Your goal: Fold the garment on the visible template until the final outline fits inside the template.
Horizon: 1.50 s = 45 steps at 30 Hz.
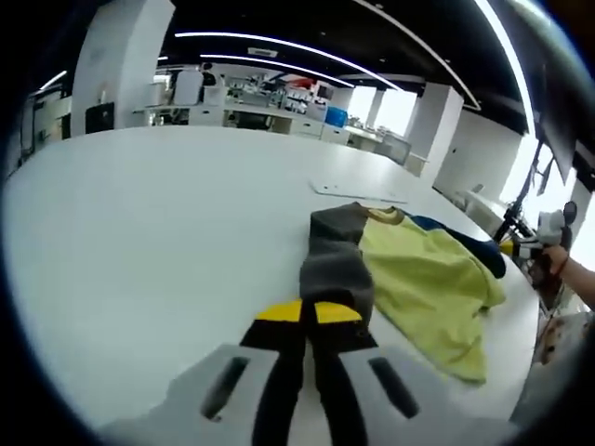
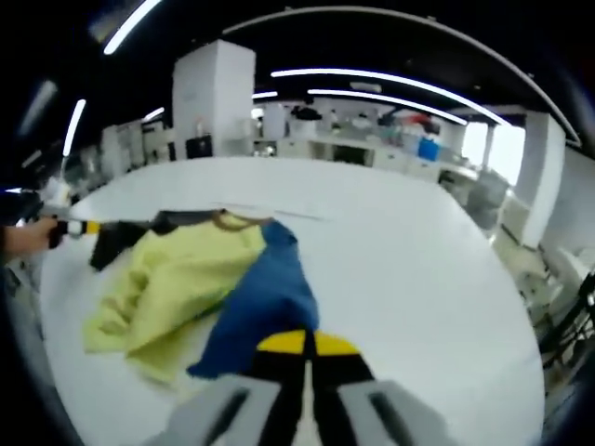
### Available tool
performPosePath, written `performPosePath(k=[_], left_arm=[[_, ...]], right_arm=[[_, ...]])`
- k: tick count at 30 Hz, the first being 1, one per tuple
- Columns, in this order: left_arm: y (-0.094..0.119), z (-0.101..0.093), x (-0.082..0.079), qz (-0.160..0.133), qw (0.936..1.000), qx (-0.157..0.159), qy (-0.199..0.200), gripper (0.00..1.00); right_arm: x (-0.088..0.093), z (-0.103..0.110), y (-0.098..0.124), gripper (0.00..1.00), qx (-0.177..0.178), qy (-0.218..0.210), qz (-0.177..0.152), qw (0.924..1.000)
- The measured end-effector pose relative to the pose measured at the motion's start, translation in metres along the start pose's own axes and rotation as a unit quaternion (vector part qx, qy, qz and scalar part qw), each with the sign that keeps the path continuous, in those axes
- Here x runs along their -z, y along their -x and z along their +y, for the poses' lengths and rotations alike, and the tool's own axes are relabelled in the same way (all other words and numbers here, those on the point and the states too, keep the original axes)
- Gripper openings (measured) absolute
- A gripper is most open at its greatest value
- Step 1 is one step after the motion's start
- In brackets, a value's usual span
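Observation:
A garment with a yellow-green body, a grey sleeve and a blue sleeve lies crumpled on the white table. My left gripper is shut on the end of the grey sleeve. In the right gripper view, my right gripper is shut on the blue sleeve, with the yellow-green body to its left. A thin white template sheet lies flat just beyond the garment. The right gripper shows at the far right, the left gripper at the far left, each held by a hand.
The table is wide and round-edged, with bare white surface on the left and beyond the garment. Desks, shelves and a white pillar stand in the background. The table edge runs close to the garment's near side.

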<state>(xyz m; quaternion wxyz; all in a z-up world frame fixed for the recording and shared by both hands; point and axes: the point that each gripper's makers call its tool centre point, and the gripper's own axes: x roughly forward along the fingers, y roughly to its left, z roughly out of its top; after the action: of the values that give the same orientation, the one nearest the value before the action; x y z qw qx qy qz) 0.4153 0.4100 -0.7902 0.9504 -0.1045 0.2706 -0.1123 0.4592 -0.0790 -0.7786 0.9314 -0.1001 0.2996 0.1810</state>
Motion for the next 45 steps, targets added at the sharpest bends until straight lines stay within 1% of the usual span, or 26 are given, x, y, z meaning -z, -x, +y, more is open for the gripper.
performPosePath(k=[4, 8, 10, 11, 13, 14, 15, 16, 18, 20, 21, 23, 26, 28, 29, 31, 33, 37, 39, 42, 45], left_arm=[[-0.001, 0.007, 0.001, 0.003, 0.9999, -0.011, 0.002, 0.0], [-0.003, 0.016, 0.006, 0.011, 0.9997, -0.023, 0.003, 0.0], [-0.004, 0.022, 0.006, 0.015, 0.9995, -0.028, 0.006, 0.0], [-0.005, 0.026, 0.006, 0.017, 0.9993, -0.032, 0.004, 0.0], [-0.005, 0.029, 0.007, 0.023, 0.999, -0.038, -0.004, 0.0], [-0.007, 0.036, 0.006, 0.027, 0.9988, -0.041, -0.007, 0.0], [-0.007, 0.04, 0.006, 0.03, 0.9986, -0.043, -0.009, 0.0], [-0.004, 0.043, 0.008, 0.034, 0.998, -0.051, -0.014, 0.0], [-0.006, 0.052, 0.011, 0.046, 0.9969, -0.061, -0.019, 0.0], [-0.009, 0.062, 0.011, 0.054, 0.9959, -0.068, -0.028, 0.0], [-0.009, 0.063, 0.012, 0.056, 0.9957, -0.069, -0.029, 0.0], [-0.013, 0.074, 0.013, 0.067, 0.994, -0.079, -0.037, 0.0], [-0.014, 0.077, 0.013, 0.074, 0.9931, -0.083, -0.038, 0.0], [-0.015, 0.077, 0.014, 0.077, 0.9926, -0.086, -0.039, 0.0], [-0.016, 0.079, 0.015, 0.081, 0.9917, -0.091, -0.041, 0.0], [-0.016, 0.083, 0.015, 0.09, 0.9898, -0.099, -0.048, 0.0], [-0.018, 0.095, 0.011, 0.093, 0.9878, -0.112, -0.056, 0.0], [-0.018, 0.106, 0.005, 0.096, 0.9857, -0.129, -0.05, 0.0], [-0.02, 0.114, 0.001, 0.096, 0.9846, -0.135, -0.056, 0.0], [-0.022, 0.116, 0.0, 0.1, 0.9833, -0.139, -0.064, 0.0], [-0.026, 0.123, -0.003, 0.099, 0.9827, -0.143, -0.064, 0.0]], right_arm=[[-0.003, -0.014, -0.001, 0.0, 0.011, 0.011, 0.005, 0.9999], [-0.001, -0.027, -0.003, 0.0, 0.038, 0.034, 0.026, 0.9984], [-0.002, -0.033, -0.006, 0.0, 0.043, 0.041, 0.034, 0.9976], [0.001, -0.037, -0.004, 0.0, 0.049, 0.048, 0.042, 0.9968], [0.001, -0.043, -0.009, 0.0, 0.054, 0.054, 0.051, 0.9957], [0.001, -0.046, -0.011, 0.0, 0.056, 0.056, 0.053, 0.9954], [0.002, -0.049, -0.011, 0.0, 0.063, 0.059, 0.06, 0.9945], [0.003, -0.051, -0.011, 0.0, 0.066, 0.061, 0.066, 0.9937], [0.004, -0.056, -0.014, 0.0, 0.074, 0.069, 0.076, 0.992], [0.005, -0.06, -0.02, 0.0, 0.076, 0.077, 0.083, 0.9907], [0.006, -0.062, -0.021, 0.0, 0.077, 0.081, 0.087, 0.99], [0.008, -0.067, -0.024, 0.0, 0.082, 0.084, 0.097, 0.9882], [0.013, -0.075, -0.029, 0.0, 0.089, 0.108, 0.114, 0.9836], [0.016, -0.079, -0.032, 0.0, 0.093, 0.112, 0.122, 0.9818], [0.017, -0.083, -0.036, 0.0, 0.095, 0.113, 0.124, 0.9812], [0.02, -0.086, -0.036, 0.0, 0.097, 0.113, 0.13, 0.9803], [0.022, -0.089, -0.036, 0.0, 0.1, 0.117, 0.134, 0.9789], [0.026, -0.1, -0.04, 0.0, 0.106, 0.121, 0.144, 0.9765], [0.026, -0.102, -0.04, 0.0, 0.108, 0.124, 0.144, 0.9757], [0.026, -0.107, -0.043, 0.0, 0.111, 0.125, 0.146, 0.9751], [0.026, -0.108, -0.043, 0.0, 0.111, 0.128, 0.148, 0.9743]])
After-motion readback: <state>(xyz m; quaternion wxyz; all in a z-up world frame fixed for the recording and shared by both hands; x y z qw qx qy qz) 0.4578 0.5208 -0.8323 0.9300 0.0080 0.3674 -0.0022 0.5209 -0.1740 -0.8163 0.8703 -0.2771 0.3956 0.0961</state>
